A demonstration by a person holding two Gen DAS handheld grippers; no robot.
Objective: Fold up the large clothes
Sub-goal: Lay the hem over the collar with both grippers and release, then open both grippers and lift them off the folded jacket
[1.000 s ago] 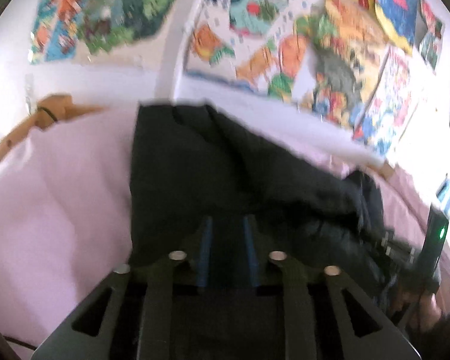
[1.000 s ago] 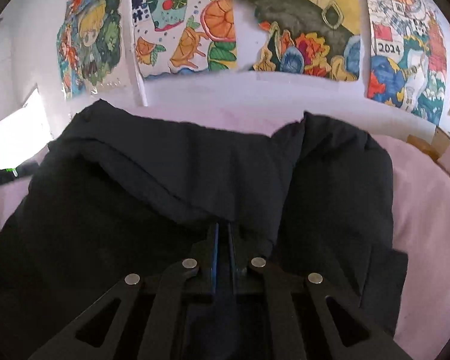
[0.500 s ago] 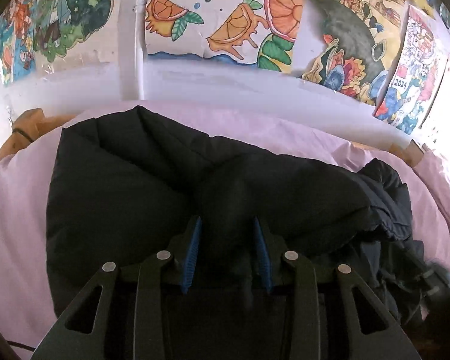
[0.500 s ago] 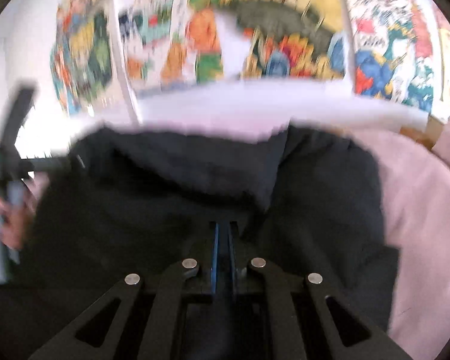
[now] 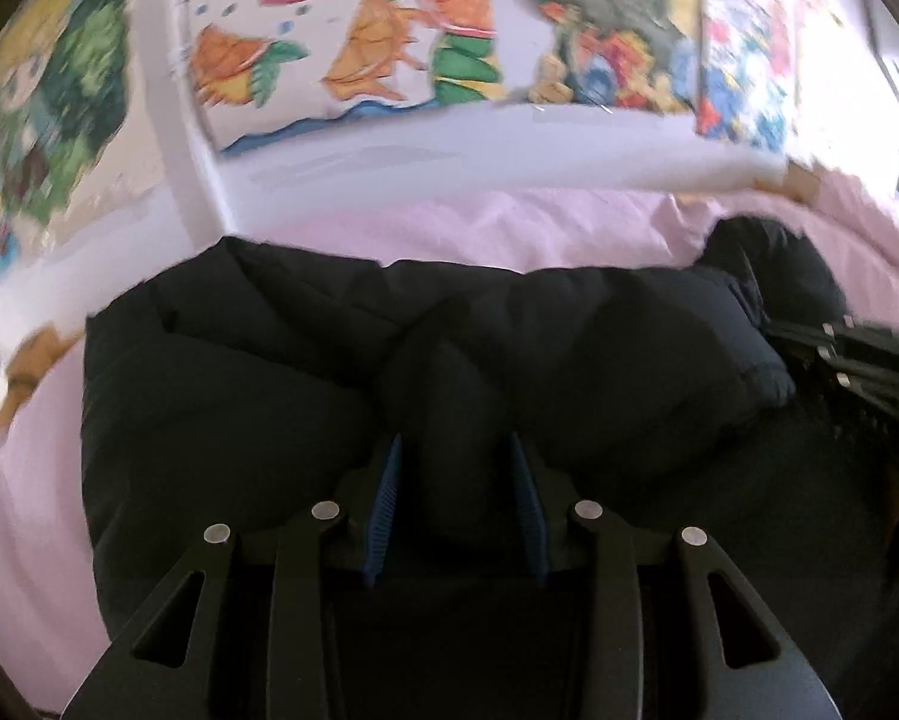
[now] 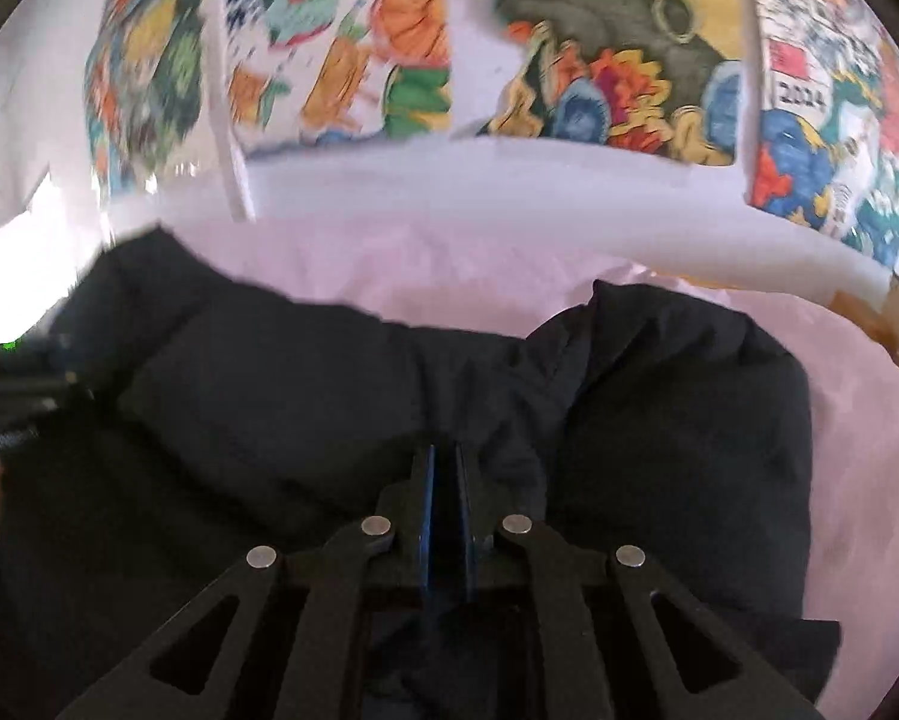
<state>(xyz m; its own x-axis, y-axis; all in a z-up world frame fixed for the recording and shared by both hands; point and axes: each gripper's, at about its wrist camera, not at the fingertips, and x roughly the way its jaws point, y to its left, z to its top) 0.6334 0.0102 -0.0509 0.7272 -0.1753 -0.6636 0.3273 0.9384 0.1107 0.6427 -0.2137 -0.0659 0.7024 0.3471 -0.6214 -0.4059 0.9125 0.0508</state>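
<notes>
Coat (image 5: 257,396), black and padded, lay bunched on the pink sheet (image 5: 23,516) of a bed, beneath a white wall (image 5: 389,150) hung with bright posters (image 5: 353,30); its puffy folds rose in a ridge across the left wrist view, and its far edge stopped short of the wall, with a strip of sheet between. The left gripper (image 5: 454,468) had its blue-padded fingers (image 5: 383,504) parted, a hump of coat bulging up between them; whether they pressed on that hump I could not tell. At the right edge of that view the right gripper (image 5: 857,360) showed as a dark frame low on the cloth. In the right wrist view the right gripper (image 6: 446,480) had its fingers (image 6: 428,516) drawn nearly together on a thin fold of the coat (image 6: 305,396); the cloth ran up from them toward a seam. Another part of the garment lay to the right on the sheet (image 6: 857,468). The left gripper (image 6: 11,396) sat blurred at the left edge.
</notes>
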